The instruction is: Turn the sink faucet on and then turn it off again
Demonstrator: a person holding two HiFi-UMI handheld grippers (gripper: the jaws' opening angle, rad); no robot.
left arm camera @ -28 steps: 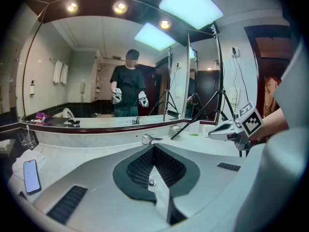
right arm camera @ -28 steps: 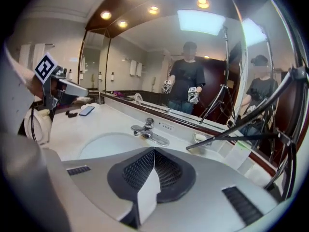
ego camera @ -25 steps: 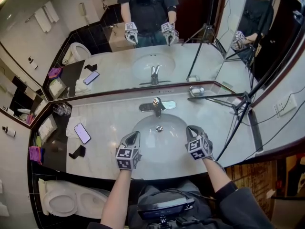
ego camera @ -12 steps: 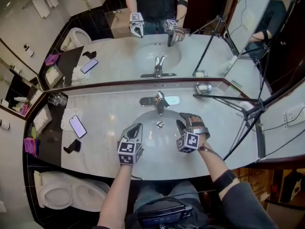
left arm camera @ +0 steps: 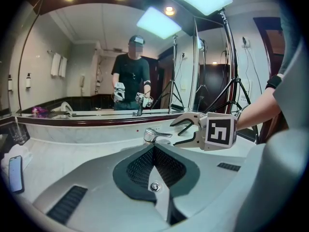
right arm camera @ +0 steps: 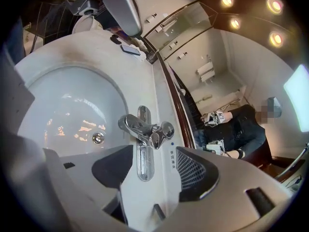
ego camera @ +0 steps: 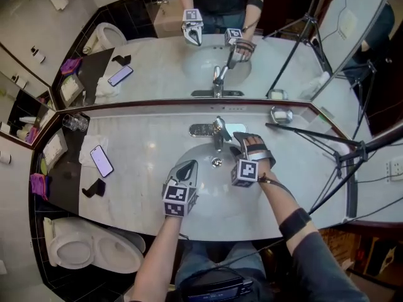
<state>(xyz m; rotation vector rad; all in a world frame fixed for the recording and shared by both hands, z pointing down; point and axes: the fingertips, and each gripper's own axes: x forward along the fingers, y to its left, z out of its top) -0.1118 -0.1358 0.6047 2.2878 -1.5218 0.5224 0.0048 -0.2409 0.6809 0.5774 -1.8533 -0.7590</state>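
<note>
Faucet (ego camera: pixel 218 133) at back edge of sink (ego camera: pixel 214 187), mirror (ego camera: pixel 157 68) behind it. Phone (ego camera: pixel 101 161) on counter (ego camera: pixel 145 150) left of sink, soap dish (ego camera: pixel 281 114) back right, tripod (ego camera: pixel 340 156) far right. Toilet (ego camera: pixel 88 249) by counter's left end. Left gripper (ego camera: pixel 187 167) over sink front, right gripper (ego camera: pixel 237 145) just beside faucet.

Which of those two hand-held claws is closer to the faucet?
The right gripper. Its jaws, which have just been opening with nothing between them, are beside the faucet; the left gripper, jaws shut, is farther off, over the near side of the sink.

A phone (ego camera: pixel 101 161) lies at the left end of the tabletop (ego camera: pixel 151 140), with glasses (ego camera: pixel 75 123) beyond it by the mirror (ego camera: pixel 157 74). A tripod (ego camera: pixel 315 136) stands at the right, a toilet (ego camera: pixel 88 250) lower left.
</note>
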